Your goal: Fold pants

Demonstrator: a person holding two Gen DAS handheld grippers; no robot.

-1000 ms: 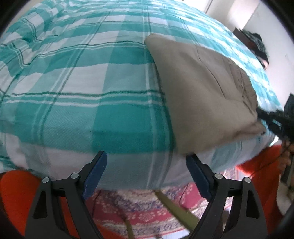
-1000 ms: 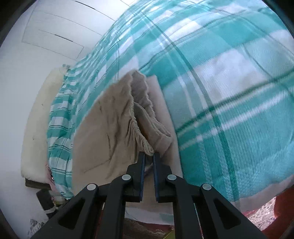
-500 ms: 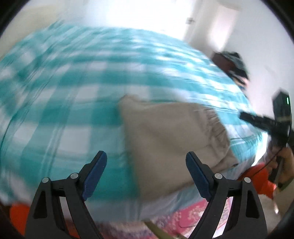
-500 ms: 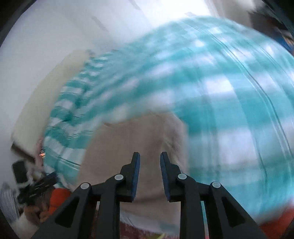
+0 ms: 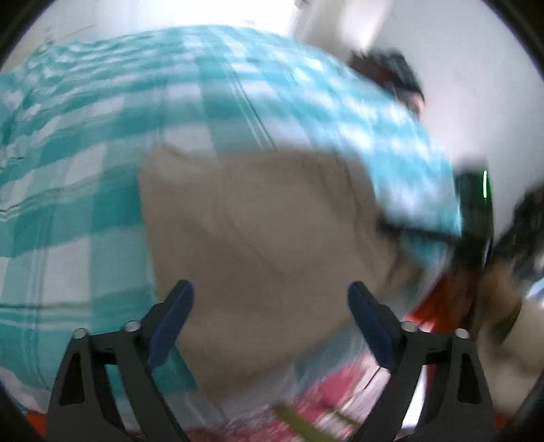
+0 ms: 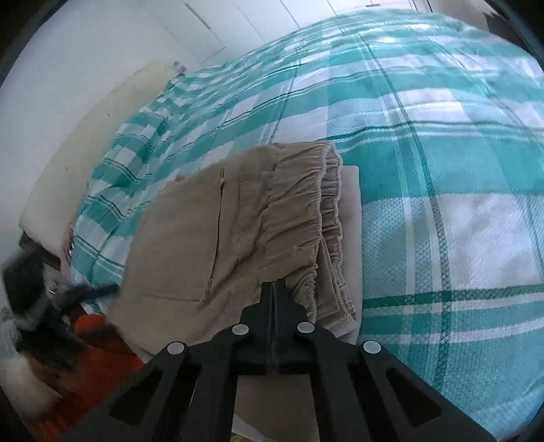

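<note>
A bed under a teal-and-white checked cover fills a white-walled room, a red patterned rug on the floor at its foot. The folded beige pants lie near the bed's front edge. The right wrist view, sharp, shows the gathered elastic waistband on top of the fold and pale wardrobe doors behind; the left wrist view, smeared by motion, shows only a beige block and a dark heap by the far wall. The right gripper has just snapped together, nothing visibly caught, tips over the waistband. The left gripper has just spread wider, empty above the pants, which a second ago lay off to its right.
</note>
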